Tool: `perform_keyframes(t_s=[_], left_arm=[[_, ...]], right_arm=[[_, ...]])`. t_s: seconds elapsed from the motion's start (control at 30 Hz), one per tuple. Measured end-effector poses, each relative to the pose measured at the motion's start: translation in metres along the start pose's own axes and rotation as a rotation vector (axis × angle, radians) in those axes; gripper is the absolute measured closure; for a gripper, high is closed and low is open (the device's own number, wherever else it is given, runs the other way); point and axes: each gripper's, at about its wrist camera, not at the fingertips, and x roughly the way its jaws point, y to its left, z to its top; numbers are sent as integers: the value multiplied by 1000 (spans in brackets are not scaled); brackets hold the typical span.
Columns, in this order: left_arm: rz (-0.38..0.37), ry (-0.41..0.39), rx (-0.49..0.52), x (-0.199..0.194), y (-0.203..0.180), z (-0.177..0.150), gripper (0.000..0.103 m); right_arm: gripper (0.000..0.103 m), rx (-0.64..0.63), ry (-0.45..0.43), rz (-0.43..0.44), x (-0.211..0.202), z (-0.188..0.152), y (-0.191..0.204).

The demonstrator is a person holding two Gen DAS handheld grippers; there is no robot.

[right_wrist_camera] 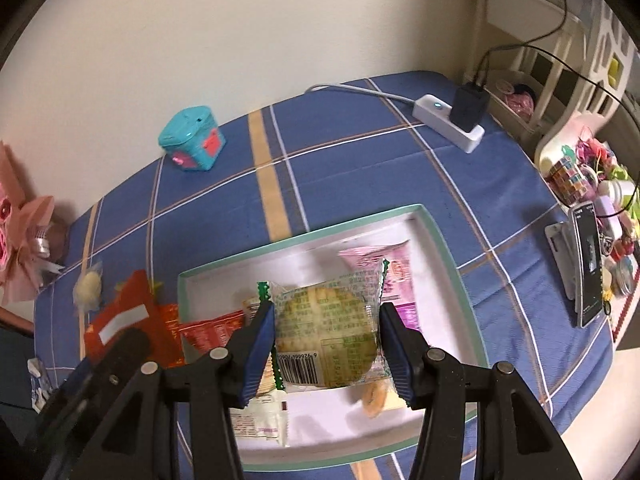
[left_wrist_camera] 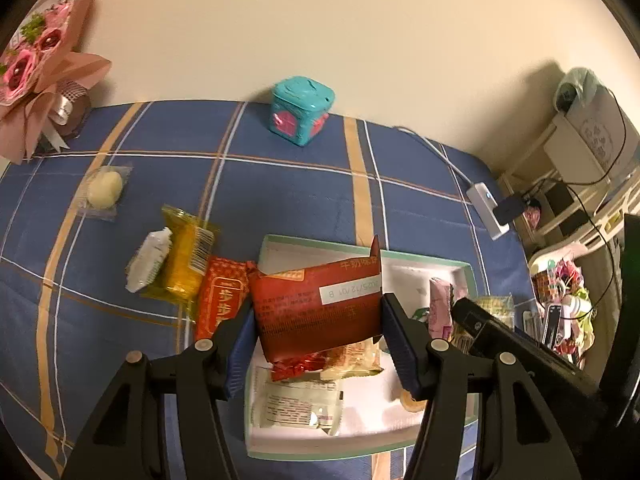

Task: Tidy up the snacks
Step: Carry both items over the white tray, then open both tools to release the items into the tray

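White tray [left_wrist_camera: 424,266] sits on the blue checked counter [left_wrist_camera: 280,184]. Left tool [left_wrist_camera: 316,334] clamps a red packet [left_wrist_camera: 316,304] above it; right tool [right_wrist_camera: 326,344] clamps a green biscuit pack [right_wrist_camera: 326,336]. Both seem light, crinkly, slippery, crushable; side-edge holds suit.

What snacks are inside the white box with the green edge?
Inside the white box lie a pink packet, a red-wrapped snack, a white packet and a small round biscuit. The held red packet and green-edged cracker cover whatever else lies below.
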Motion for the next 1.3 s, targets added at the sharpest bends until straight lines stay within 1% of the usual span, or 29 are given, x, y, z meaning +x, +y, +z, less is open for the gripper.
perform_keyframes(t_s=[0.27,0.37,0.53,0.6,0.77,0.83,0.97,1.1,1.3], left_arm=[[36,56,27,22,-6,-7,42],[37,85,21,31,-2,-10,42],[43,138,9,49,2,-16,42],[45,155,6,54,3,-18,42],[38,189,-2,63,3,-23,41],[31,196,-7,64,2,-23,42],[26,200,2,64,-1,-22,41],[17,191,5,60,-4,-19,40],[2,141,0,40,-3,-11,40]], right_arm=[[48,15,44,1,17,-2,-6],[48,23,71,7,27,-4,-8],[47,25,120,-10,44,-9,-9],[46,34,140,-8,50,-11,-10],[46,46,149,-11,53,-12,-12],[45,51,148,-10,53,-11,-13],[40,50,149,-4,52,-10,-13],[40,41,134,-5,45,-7,-12],[39,40,81,2,25,0,-10]])
